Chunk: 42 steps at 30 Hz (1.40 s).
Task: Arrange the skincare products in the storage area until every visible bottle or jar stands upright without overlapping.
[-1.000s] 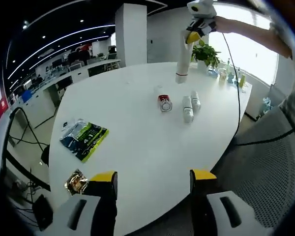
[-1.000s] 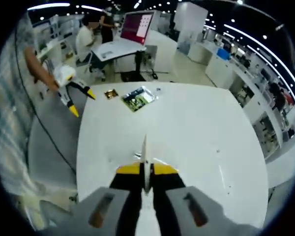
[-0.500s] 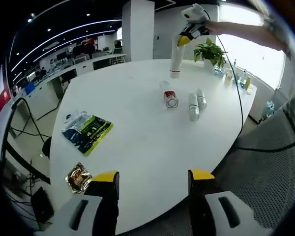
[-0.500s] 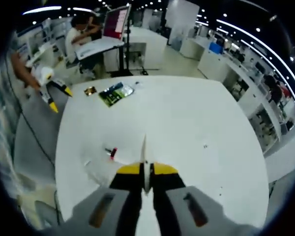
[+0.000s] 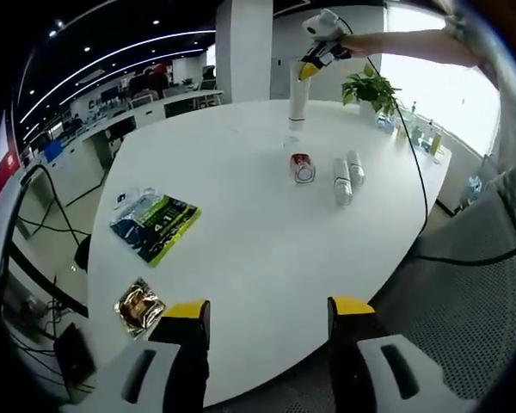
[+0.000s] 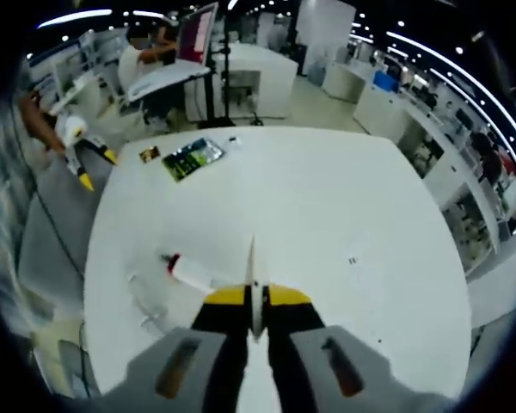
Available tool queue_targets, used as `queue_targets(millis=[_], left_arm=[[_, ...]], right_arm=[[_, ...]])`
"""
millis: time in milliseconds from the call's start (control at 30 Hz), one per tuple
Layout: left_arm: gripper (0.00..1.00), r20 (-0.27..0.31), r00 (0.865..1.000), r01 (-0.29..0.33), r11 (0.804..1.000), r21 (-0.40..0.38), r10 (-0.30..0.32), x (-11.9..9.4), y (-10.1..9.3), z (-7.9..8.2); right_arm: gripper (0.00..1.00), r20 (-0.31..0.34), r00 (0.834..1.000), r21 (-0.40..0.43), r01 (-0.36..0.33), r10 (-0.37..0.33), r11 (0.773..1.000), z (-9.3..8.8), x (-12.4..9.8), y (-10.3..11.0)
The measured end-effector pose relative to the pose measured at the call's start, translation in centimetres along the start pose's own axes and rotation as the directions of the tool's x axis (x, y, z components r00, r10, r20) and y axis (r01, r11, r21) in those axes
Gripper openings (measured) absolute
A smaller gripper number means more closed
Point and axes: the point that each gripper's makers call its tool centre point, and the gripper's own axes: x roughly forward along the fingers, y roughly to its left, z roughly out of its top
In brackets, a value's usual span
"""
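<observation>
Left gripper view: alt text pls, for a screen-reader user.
Right claw holds a white tube upright over a white table; three containers lie on their sides nearby. A green packet and a foil packet lie closer, above the open left claw.

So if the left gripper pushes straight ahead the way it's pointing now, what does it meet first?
Probably nothing but bare white table. The left gripper is open and points over its near edge; the lying bottles sit far beyond, slightly right of its line, though depth is unclear.
</observation>
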Motion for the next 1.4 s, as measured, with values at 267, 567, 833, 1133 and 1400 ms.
queue_targets(millis=[267, 567, 833, 1133, 1400], left_arm=[[0.56, -0.003, 1.0, -0.011, 1.0, -0.007, 0.011, 0.0, 0.3, -0.1], [0.53, -0.021, 1.0, -0.018, 1.0, 0.016, 0.019, 0.1, 0.4, -0.4], [0.53, -0.024, 0.999, -0.031, 0.999, 0.017, 0.031, 0.1, 0.8, -0.4], [0.53, -0.029, 0.999, -0.034, 0.999, 0.02, 0.035, 0.1, 0.8, -0.5], [0.52, -0.037, 0.999, -0.036, 0.999, 0.025, 0.037, 0.1, 0.9, -0.7]], right_arm=[[0.04, 0.003, 0.999, 0.016, -0.043, 0.043, 0.999, -1.0, 1.1, -0.8], [0.04, -0.023, 0.997, -0.002, -0.076, 0.076, 0.997, -1.7, 2.6, -0.6], [0.05, -0.013, 0.994, -0.037, -0.104, 0.104, 0.994, -1.5, 3.8, -0.6], [0.06, 0.014, 0.991, -0.029, -0.129, 0.13, 0.991, -1.4, 4.1, -1.0], [0.08, 0.01, 0.993, -0.053, -0.117, 0.118, 0.992, -1.5, 4.2, -1.6]])
